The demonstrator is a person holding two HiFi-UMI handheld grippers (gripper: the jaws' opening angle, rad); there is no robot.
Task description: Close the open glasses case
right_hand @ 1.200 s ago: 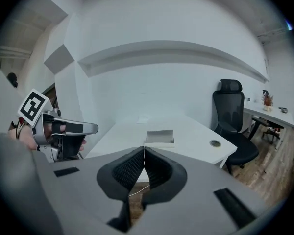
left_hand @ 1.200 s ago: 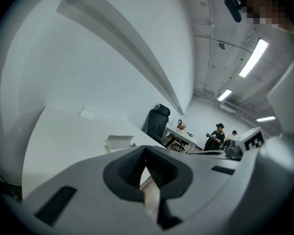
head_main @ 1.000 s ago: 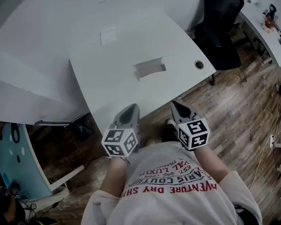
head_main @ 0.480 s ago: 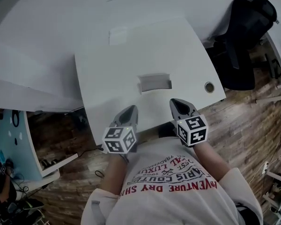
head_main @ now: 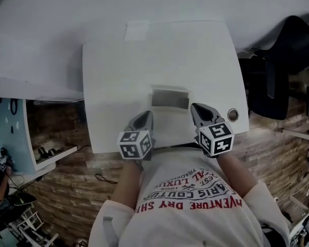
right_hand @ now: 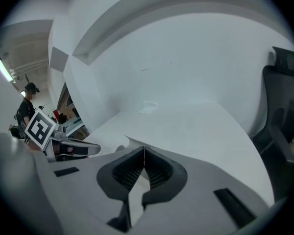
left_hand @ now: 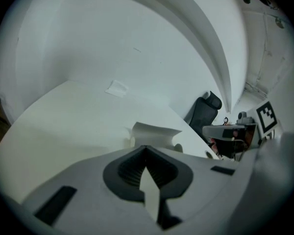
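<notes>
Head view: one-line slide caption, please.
Left gripper and right gripper, both shut, hover at the table edge, just short of the open glasses case.

The white desk [head_main: 113, 71] has a flat, plain top with square corners. An open glasses case [head_main: 170, 98] lies on it close to the near edge, roughly mid-width. The case is pale grey, and its lid is raised on the far side. A small flat white slip [head_main: 138, 31] lies well apart from the case, at the far edge and left of centre. A round cable grommet [head_main: 233, 115] is set into the top by the near right corner.
</notes>
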